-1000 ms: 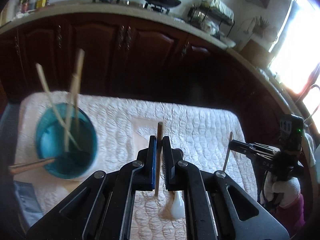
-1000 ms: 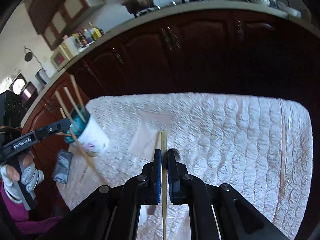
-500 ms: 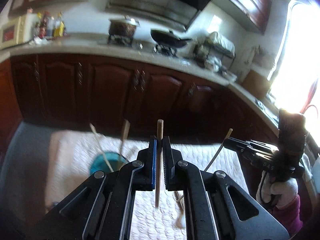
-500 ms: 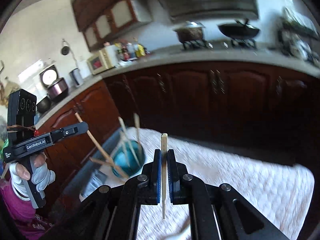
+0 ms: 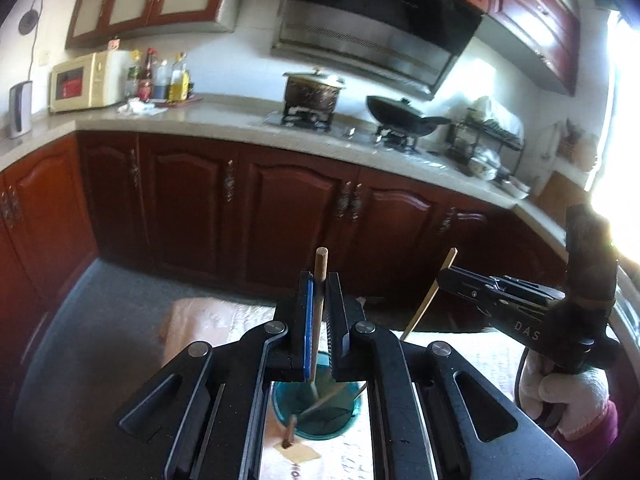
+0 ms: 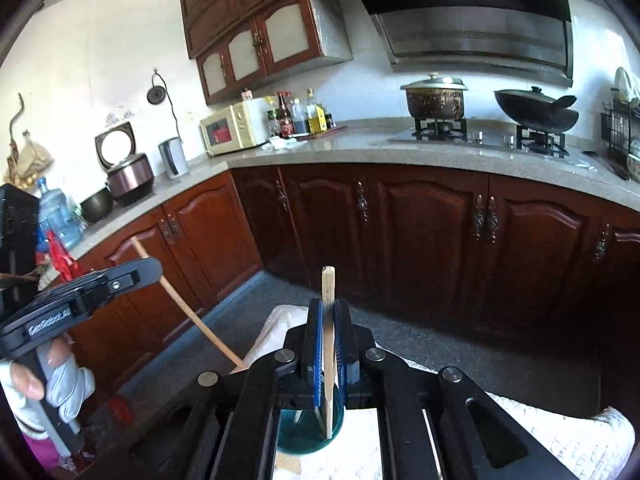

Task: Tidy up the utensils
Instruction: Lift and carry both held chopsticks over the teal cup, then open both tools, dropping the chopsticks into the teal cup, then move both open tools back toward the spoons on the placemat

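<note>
Two handheld grippers hover side by side above a teal cup (image 5: 318, 414) that stands on a white quilted cloth (image 6: 568, 436) in a kitchen. The left gripper (image 5: 319, 332) has its jaws pressed together on a round wooden stick (image 5: 320, 280), held upright with its lower end inside the cup's mouth. The right gripper (image 6: 329, 344) is likewise clamped on a flat, pale bamboo chopstick (image 6: 328, 320), also upright, its lower tip at or just inside the cup's rim. The likely trouble is crowding: both utensils point at the same small opening, so the two sticks or the gripper bodies could knock together, and a sideways push on the rim could tip the cup, which already leans with utensils inside. Letting go too high could make a stick bounce out onto the cloth. Counted: one cup, two grippers, one utensil in each gripper, and at least two thin utensils already resting in the cup (their exact number is hard to tell behind the jaws). One brown wooden handle (image 5: 290, 432) pokes up beside the cup's near edge; whether it sits inside cannot be told.
</note>
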`<state>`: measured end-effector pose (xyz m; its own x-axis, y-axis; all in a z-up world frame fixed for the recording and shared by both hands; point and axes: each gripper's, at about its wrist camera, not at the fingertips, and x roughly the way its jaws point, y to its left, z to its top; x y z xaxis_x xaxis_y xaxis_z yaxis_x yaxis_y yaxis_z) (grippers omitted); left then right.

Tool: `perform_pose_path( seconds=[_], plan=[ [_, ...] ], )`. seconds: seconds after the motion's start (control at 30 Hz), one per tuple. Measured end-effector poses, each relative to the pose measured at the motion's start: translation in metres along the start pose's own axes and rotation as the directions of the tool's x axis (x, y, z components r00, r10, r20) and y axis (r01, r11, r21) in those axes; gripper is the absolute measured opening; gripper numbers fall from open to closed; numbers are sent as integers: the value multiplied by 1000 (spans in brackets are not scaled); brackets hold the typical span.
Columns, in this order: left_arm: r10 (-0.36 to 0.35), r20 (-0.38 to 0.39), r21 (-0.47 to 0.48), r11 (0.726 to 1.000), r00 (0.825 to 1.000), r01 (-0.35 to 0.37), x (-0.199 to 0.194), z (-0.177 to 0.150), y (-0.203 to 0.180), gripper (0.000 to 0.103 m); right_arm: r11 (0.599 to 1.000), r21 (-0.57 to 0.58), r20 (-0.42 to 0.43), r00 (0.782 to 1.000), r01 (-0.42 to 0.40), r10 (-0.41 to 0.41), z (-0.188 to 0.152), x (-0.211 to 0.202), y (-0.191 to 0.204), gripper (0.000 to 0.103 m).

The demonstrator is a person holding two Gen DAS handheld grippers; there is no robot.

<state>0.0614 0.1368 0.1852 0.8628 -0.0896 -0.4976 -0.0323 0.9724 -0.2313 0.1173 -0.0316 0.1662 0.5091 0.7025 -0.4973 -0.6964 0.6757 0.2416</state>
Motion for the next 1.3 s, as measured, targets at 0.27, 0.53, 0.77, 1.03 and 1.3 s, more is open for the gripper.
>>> perform_pose_path(
  seconds=[0.27,0.53,0.77,1.03,1.3],
  plan=[
    [54,-93,-12,998,994,-55,45,-32,18,4,999,36,-90,996,14,-11,-29,56,-10,5],
    [53,-152,-45,997,987,-61,71,-53,20,4,997,83,-189,982,0,16,-60,91,-25,5],
    [35,-148,-87,995,988,-48,64,-52,21,10,992,127,-187,981,-25,48,-69,90,-38,35],
    [15,-93,-90,996,996,-24,40,-45,8,42,988,152,-195,980,-15,45,-80,67,-44,35],
    [-13,-88,-7,1000,996,12,19,-58,-37,49,984,176,-149,989,12,15,-101,19,-48,41]
  ],
)
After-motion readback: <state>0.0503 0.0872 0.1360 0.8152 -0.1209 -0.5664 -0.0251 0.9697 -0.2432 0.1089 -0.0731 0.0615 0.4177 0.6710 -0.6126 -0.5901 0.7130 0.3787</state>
